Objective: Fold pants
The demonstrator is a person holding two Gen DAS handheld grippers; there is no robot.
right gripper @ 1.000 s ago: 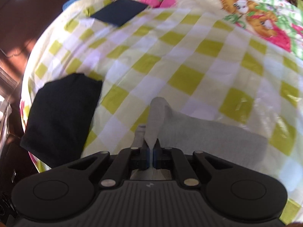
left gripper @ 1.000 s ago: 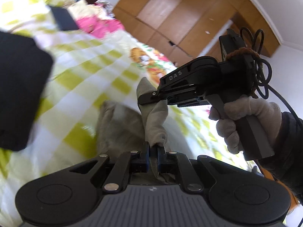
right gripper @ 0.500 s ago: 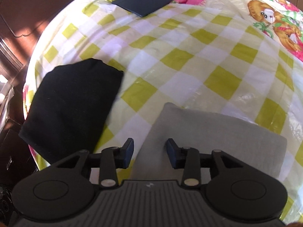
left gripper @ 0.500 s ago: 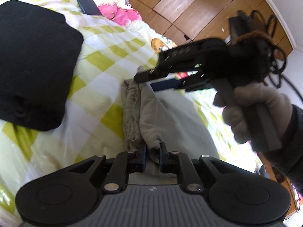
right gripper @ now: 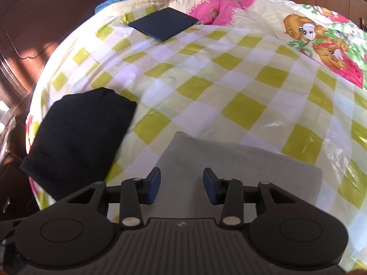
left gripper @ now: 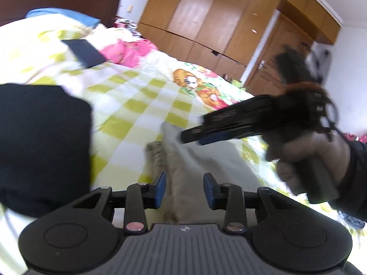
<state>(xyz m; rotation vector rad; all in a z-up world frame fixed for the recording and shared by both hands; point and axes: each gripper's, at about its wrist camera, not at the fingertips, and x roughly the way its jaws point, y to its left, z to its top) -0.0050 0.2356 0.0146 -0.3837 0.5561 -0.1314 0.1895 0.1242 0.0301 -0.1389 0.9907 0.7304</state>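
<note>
While spread on the yellow-checked plastic-covered bed [right gripper: 238, 105], folded grey cotton pants [right gripper: 240, 160], under left tongs [left gripper: 184, 186] just opening and right tongs [right gripper: 181, 184] parted, ungripped; folded black garment [right gripper: 80, 135] just beside, flat navy case [right gripper: 162, 24] beyond.

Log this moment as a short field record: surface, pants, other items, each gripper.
surface: bed with checked yellow and white cover
pants: grey pants, folded flat on the cover
other items: black folded garment to the left of the pants; dark flat case further back
left gripper: open, jaws just opening, grey cloth between them but not pinched
right gripper: open above the pants, just opened, nothing held
</note>
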